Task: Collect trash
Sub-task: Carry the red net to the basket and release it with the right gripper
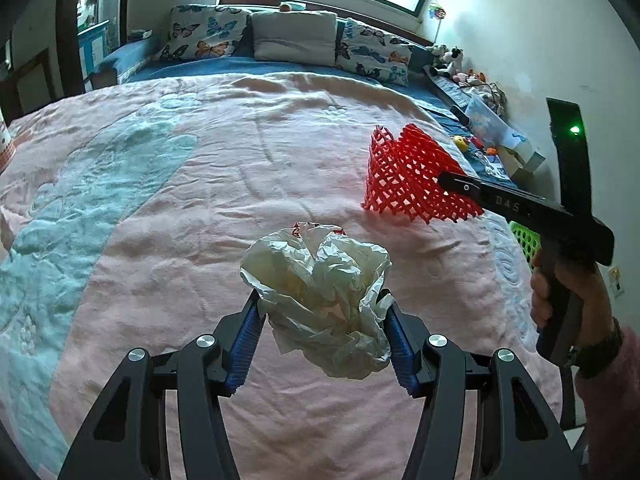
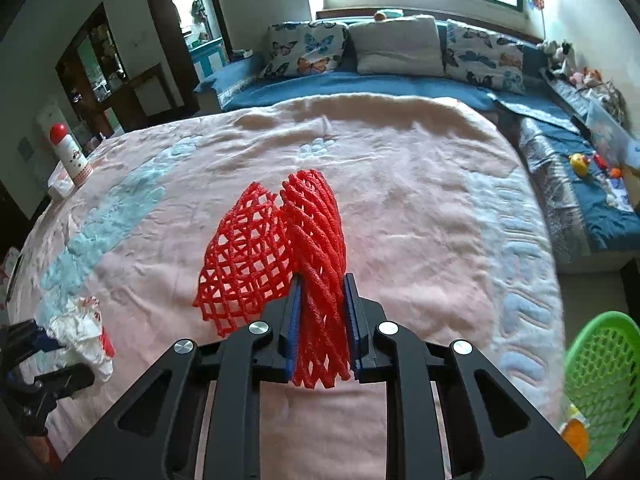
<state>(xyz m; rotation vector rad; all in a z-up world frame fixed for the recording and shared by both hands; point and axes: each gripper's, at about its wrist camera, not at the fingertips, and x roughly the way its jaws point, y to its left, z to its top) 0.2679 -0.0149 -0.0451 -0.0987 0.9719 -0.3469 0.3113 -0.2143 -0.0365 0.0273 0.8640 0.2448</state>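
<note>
L gripper (image 1: 322,320): clamped on crumpled plastic bag (image 1: 320,300), held just above pink blanket (image 1: 160,280).
R gripper (image 2: 322,316): jaws were pinched tight on red foam net (image 2: 280,240), lifted off blanket (most of net hung outside the pads).
Bin: green basket (image 2: 600,368) sat low at R, off bed edge.
Risk 1: net was springy, thin bite, so prob. could slip out mid-carry.
Risk 2: bag grip was on loose folds; could sag or drop w/ a fast swing.
</note>
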